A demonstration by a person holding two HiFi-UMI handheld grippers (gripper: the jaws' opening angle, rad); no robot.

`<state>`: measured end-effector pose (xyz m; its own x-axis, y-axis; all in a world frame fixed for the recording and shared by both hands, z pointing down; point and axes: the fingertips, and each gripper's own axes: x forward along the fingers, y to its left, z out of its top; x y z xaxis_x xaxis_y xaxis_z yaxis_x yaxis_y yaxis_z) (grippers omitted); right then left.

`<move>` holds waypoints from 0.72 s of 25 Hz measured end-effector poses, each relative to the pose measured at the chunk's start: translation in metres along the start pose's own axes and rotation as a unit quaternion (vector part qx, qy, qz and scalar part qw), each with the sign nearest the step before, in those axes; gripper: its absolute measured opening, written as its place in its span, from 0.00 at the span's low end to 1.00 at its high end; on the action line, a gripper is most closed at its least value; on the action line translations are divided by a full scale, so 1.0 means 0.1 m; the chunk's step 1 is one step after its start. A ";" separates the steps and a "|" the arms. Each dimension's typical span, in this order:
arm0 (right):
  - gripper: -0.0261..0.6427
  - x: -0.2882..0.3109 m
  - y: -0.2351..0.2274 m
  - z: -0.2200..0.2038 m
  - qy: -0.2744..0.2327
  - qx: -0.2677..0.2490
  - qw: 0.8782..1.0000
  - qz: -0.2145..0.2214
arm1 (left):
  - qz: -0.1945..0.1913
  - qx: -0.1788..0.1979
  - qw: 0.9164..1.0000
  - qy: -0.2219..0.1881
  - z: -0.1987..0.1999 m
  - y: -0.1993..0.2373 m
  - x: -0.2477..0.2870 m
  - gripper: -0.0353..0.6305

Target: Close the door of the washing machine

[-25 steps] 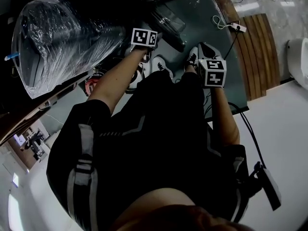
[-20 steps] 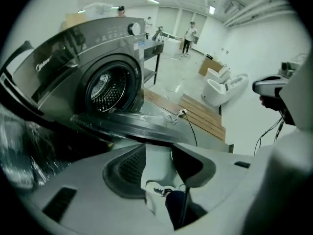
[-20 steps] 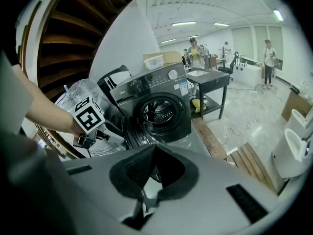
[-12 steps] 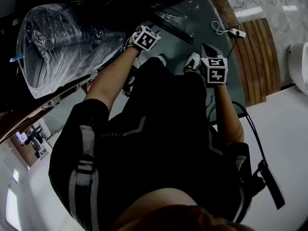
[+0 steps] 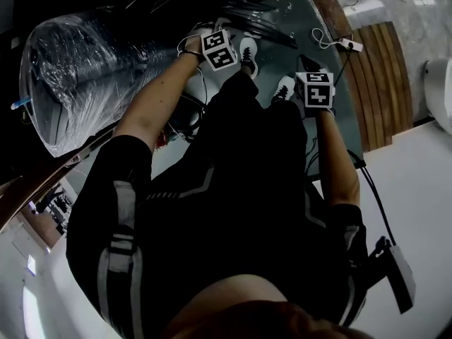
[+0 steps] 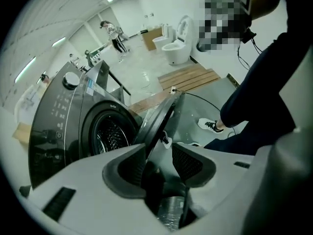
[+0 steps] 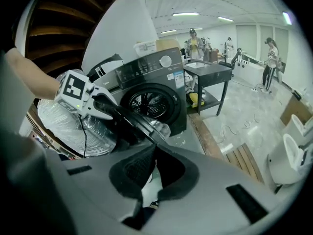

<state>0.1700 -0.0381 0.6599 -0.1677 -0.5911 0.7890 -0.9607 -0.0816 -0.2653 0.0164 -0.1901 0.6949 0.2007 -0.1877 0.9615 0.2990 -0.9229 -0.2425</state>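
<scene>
The dark front-loading washing machine (image 6: 58, 126) has its round drum opening (image 6: 108, 133) uncovered. Its door (image 6: 159, 119) stands swung out, edge-on, and its rim runs down between the jaws of my left gripper (image 6: 159, 153). From the right gripper view, the left gripper (image 7: 90, 104) sits on the outer end of the door (image 7: 139, 124), closed on the rim. In the head view the left gripper (image 5: 215, 44) is stretched forward to the door (image 5: 258, 27). My right gripper (image 7: 154, 150) is shut and empty, held back near the person's hip (image 5: 316, 87).
A large plastic-wrapped bundle (image 5: 85, 76) lies left of the machine. A wooden pallet (image 5: 381, 76), a power strip (image 5: 349, 43) and a toilet (image 5: 439, 83) are to the right. A black table (image 7: 208, 77) stands beside the machine, with people beyond. The person's shoes (image 5: 248, 48) stand near the door.
My left gripper has reached forward and to the right, up to the door's rim. The right gripper has barely moved. The person has stepped closer to the machine.
</scene>
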 end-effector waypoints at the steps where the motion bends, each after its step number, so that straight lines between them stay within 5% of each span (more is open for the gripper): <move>1: 0.05 0.09 -0.01 0.01 0.005 0.003 1.000 -0.002 | -0.002 0.007 1.000 -0.006 0.02 0.03 0.00 0.31; 13: 0.05 1.03 -0.38 0.46 0.023 0.042 0.998 -0.031 | -0.065 0.028 0.997 -0.011 0.18 0.48 0.13 0.31; 18: 0.07 1.40 -0.56 0.63 0.027 0.049 0.997 -0.045 | -0.046 -0.004 0.999 -0.014 0.21 0.74 0.16 0.20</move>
<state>0.2144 -0.1664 0.7503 -0.0956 -0.5336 0.8403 -0.9464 -0.2130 -0.2429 0.0615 -0.2541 0.6901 0.1993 -0.0918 0.9756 0.3101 -0.9385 -0.1516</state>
